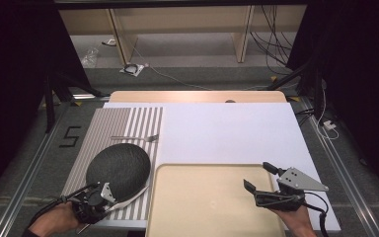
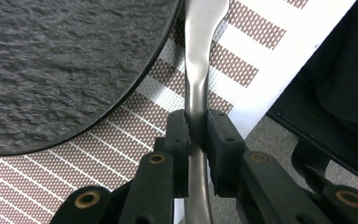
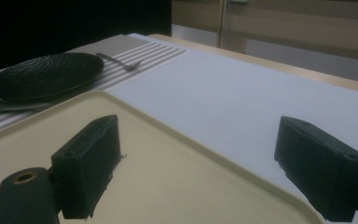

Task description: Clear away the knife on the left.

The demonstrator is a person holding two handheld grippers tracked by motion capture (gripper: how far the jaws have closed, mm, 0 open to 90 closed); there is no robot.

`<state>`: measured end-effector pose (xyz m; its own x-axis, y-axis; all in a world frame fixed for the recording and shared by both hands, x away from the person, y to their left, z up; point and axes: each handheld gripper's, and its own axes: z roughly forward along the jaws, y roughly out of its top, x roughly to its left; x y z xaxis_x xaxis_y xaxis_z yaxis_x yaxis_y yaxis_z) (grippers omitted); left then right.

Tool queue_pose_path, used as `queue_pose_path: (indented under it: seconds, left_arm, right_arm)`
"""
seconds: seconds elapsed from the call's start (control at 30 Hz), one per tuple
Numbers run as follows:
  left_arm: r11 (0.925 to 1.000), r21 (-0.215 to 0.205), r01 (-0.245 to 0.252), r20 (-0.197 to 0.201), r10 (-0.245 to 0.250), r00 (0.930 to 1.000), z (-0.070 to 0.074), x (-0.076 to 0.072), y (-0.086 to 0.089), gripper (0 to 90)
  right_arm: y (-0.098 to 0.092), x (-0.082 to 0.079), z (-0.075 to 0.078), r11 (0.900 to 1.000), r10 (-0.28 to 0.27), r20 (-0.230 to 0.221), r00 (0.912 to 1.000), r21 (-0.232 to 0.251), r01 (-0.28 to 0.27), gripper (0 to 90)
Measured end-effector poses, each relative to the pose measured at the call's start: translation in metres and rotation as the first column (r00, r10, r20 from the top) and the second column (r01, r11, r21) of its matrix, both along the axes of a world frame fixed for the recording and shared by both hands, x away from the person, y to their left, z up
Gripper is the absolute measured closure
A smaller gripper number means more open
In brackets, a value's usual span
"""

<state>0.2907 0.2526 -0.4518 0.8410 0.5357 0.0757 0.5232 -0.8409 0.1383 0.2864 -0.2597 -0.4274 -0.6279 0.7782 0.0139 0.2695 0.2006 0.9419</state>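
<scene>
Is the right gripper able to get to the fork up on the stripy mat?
Probably yes. The right gripper is open and empty over the tray, and the fork lies past the black plate, with bare white tabletop between them.

1. Utensil (image 2: 196, 70) handle is running off the top and bottom edges in the left gripper view; its head is not showing, type unclear.
2. Black plate (image 2: 60, 65) is getting cut at the top and left edges.
3. Tray (image 1: 202, 197) is getting clipped by the high view's bottom edge.

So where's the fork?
In the high view the fork lies on the striped placemat at the table's left, just beyond the black plate.
</scene>
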Motion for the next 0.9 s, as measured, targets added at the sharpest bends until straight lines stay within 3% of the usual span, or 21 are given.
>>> queue_pose_path:
  seconds: [0.1, 0.3, 0.47, 0.7, 0.9]
  left_arm:
    - [0.9999, -0.016, 0.001, 0.003, -0.001, 1.0, 0.003, -0.001, -0.002, 79.2]
    - [0.9955, -0.088, 0.035, 0.023, -0.033, 0.9992, 0.016, -0.004, -0.017, 79.2]
    - [0.9928, -0.113, 0.041, 0.036, -0.038, 0.9987, 0.02, -0.005, -0.027, 79.2]
    - [0.9822, -0.175, 0.068, 0.062, -0.058, 0.9964, 0.029, -0.001, -0.05, 79.2]
    - [0.9758, -0.194, 0.102, 0.058, -0.092, 0.9941, 0.031, 0.001, -0.072, 79.2]
  right_arm:
    - [0.0, 0.0, 0.0, 1.0, -0.002, 0.0, 1.0, 0.0, 0.002, 15.2]
    - [0.0, 0.0, 0.0, 1.0, 0.001, -0.002, 1.0, 0.002, -0.001, 15.2]
    - [-0.001, -0.001, 0.001, 1.0, 0.0, -0.001, 1.0, 0.002, 0.0, 15.2]
    - [0.0, 0.0, 0.001, 1.0, 0.0, 0.005, 1.0, 0.004, 0.0, 15.2]
    - [-0.001, 0.0, 0.001, 1.0, -0.002, 0.003, 1.0, 0.004, 0.002, 15.2]
